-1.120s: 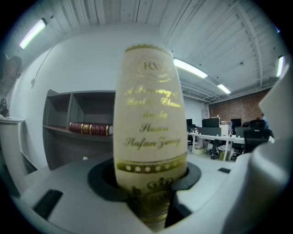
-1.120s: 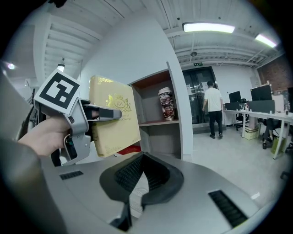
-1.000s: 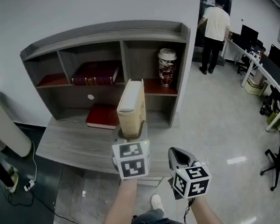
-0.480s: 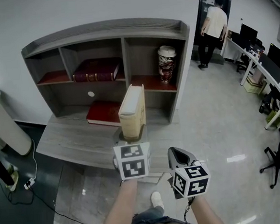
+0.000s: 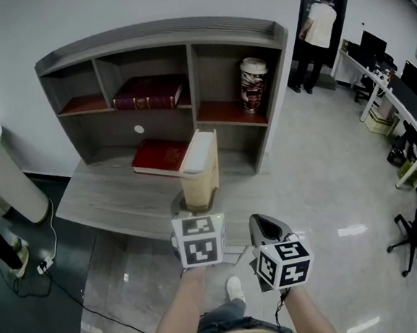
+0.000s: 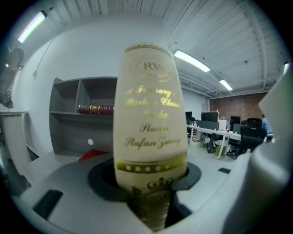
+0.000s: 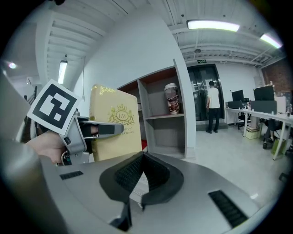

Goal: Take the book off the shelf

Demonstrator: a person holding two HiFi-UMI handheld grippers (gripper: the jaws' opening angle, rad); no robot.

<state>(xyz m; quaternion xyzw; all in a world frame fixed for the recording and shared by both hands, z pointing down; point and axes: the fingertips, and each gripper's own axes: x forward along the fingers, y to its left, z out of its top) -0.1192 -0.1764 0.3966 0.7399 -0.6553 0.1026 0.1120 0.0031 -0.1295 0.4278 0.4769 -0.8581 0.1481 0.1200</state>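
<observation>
Left gripper (image 6: 151, 205): the jaws are clamped on the bottom end of the book's spine, and the grey moulded body is seen curving round it.
Book (image 6: 150, 114): a thick cream hardback with a rounded spine is held upright. Gold script lettering, a gold band and a crest are stamped on the spine. In the right gripper view the flat front cover (image 7: 114, 128) is seen, with a gold crest on it.
Book's place: in the head view the book (image 5: 200, 166) is held by the left gripper (image 5: 197, 203) out in front of the shelf, clear of every compartment and over the front part of the desk.
Right gripper (image 7: 143, 154): the ribbed black pads are brought together at their tips and nothing is held. In the head view the right gripper (image 5: 268, 229) is kept low, just beside the left one.
Shelf (image 5: 161, 37): a grey wood-grain unit with a curved top is set on the desk; its compartment floors are lined in red.
Dark red book (image 5: 149, 93): it is laid flat in the upper middle compartment.
Red book (image 5: 162, 155): it is laid flat on the desk under the compartments.
Printed can (image 5: 253, 84): a cylinder is stood upright in the right compartment.
Desk (image 5: 113, 199): a pale grey, wood-grained top.
Person (image 5: 318, 33): seen standing at a dark doorway, well apart from the shelf.
</observation>
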